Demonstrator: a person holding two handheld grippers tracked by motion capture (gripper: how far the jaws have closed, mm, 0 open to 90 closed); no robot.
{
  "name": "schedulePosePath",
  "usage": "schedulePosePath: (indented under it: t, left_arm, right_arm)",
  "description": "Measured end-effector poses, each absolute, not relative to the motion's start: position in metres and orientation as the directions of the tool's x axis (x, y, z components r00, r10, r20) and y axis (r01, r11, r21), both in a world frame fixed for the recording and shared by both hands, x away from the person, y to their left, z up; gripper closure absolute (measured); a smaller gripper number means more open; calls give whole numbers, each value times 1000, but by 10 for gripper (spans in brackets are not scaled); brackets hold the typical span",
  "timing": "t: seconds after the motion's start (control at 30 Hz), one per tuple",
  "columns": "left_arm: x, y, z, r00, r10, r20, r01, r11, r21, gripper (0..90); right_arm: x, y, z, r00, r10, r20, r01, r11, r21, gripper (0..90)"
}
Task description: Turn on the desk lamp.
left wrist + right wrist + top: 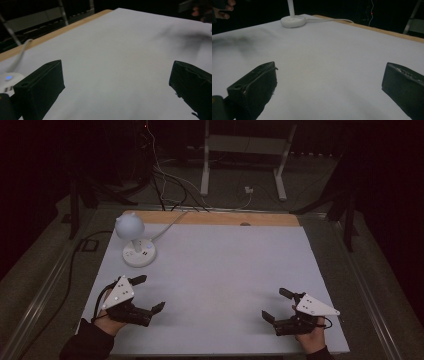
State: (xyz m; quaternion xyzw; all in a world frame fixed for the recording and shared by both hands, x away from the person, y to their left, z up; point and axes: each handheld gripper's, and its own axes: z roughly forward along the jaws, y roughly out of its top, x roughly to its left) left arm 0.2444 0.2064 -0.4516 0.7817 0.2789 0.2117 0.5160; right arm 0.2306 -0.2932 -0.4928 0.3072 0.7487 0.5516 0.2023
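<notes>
A: Both open? Holding anything?
B: Left hand-held gripper (pixel 149 293) and right hand-held gripper (pixel 278 304) spread wide, empty. Lamp (pixel 134 238) upper left of desk (pixel 225 270); left could clip it, snag its cord.

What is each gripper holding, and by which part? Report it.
Nothing is held. The left gripper and right gripper both stand wide open over the bare white table.
</notes>
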Motion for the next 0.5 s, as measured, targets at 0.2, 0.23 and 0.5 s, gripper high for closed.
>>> schedulePosePath:
  t: [0.2,0.23,0.5]
  left_arm:
    - [254,209,-447,704,709,39,234,-284,930,3]
    - [256,209,-446,693,720,42,240,-284,928,3]
    - [271,214,-445,613,790,33,271,-250,929,3]
  right_arm:
    - [230,-293,-492,-723,690,26,229,204,952,0]
    - [229,-293,-492,-724,689,25,228,205,952,0]
    - [229,-293,-492,-723,690,19,225,210,951,0]
